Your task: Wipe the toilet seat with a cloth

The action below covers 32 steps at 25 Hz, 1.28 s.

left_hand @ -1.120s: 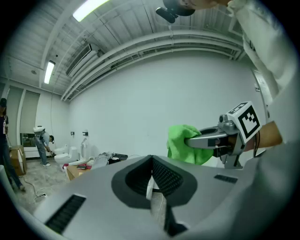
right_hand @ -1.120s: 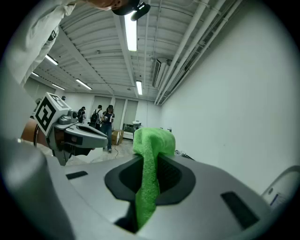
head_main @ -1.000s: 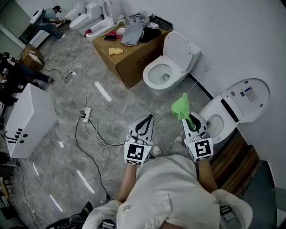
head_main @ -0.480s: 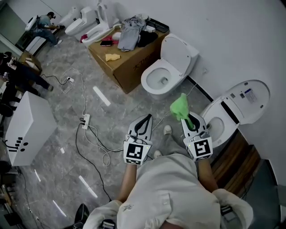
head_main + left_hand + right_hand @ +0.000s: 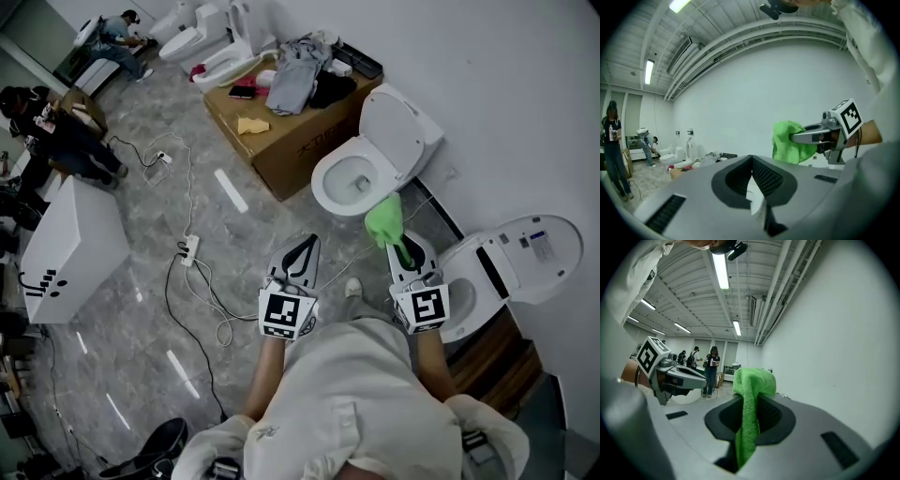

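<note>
A green cloth [image 5: 385, 222] sticks out of my right gripper [image 5: 402, 249], which is shut on it; in the right gripper view the cloth [image 5: 749, 404] hangs between the closed jaws. The cloth's tip overlaps the near rim of a white toilet [image 5: 356, 183] with its lid raised against the wall. A second white toilet [image 5: 487, 281], lid open, stands just right of my right gripper. My left gripper [image 5: 302, 251] is shut with nothing in it, held level beside the right one. The left gripper view shows the cloth [image 5: 790, 142] in the other gripper.
A cardboard box [image 5: 286, 122] with clothes on top stands left of the first toilet. A power strip [image 5: 188, 249] and cables trail over the grey floor. A white cabinet [image 5: 66, 248] stands at the left. People [image 5: 66, 131] are at the far left, with more toilets [image 5: 202, 42] behind.
The view has shifted: both toilets and the box now sit further right and lower in the head view. The grippers keep the same pose, the cloth still held.
</note>
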Each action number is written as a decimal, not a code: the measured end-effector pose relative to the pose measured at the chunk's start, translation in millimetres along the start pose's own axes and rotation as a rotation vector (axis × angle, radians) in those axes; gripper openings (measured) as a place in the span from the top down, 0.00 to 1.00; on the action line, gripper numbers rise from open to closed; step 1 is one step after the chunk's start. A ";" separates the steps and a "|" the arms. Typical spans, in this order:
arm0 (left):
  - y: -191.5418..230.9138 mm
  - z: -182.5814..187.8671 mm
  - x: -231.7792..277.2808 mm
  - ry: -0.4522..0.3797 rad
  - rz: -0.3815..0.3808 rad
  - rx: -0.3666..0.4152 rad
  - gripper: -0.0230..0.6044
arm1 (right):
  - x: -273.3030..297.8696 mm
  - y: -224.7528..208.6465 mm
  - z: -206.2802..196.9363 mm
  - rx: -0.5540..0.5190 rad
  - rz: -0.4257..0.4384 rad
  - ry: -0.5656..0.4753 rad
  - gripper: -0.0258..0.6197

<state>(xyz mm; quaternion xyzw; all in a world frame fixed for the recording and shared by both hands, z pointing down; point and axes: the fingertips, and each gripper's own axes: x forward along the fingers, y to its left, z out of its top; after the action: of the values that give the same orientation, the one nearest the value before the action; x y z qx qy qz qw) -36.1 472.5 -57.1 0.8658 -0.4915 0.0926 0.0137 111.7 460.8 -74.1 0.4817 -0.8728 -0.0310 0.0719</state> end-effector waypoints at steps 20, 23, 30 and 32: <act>42.1 22.2 118.7 0.025 0.102 -0.010 0.94 | 103.3 -101.4 -10.5 0.029 0.081 0.003 0.89; 49.2 19.2 134.4 0.026 0.093 -0.016 0.94 | 115.4 -108.5 -14.5 0.030 0.076 0.011 0.89; 73.9 17.6 179.5 0.014 0.048 -0.020 0.94 | 154.7 -124.9 -16.9 0.015 0.048 0.019 0.89; 84.8 17.0 196.0 0.011 0.029 -0.024 0.94 | 169.5 -132.0 -17.9 0.014 0.030 0.025 0.89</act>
<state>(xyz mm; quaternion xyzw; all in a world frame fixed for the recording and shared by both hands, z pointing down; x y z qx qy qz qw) -8.0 260.4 -45.5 0.8578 -0.5051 0.0915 0.0254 135.7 247.2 -56.5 0.4695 -0.8791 -0.0179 0.0799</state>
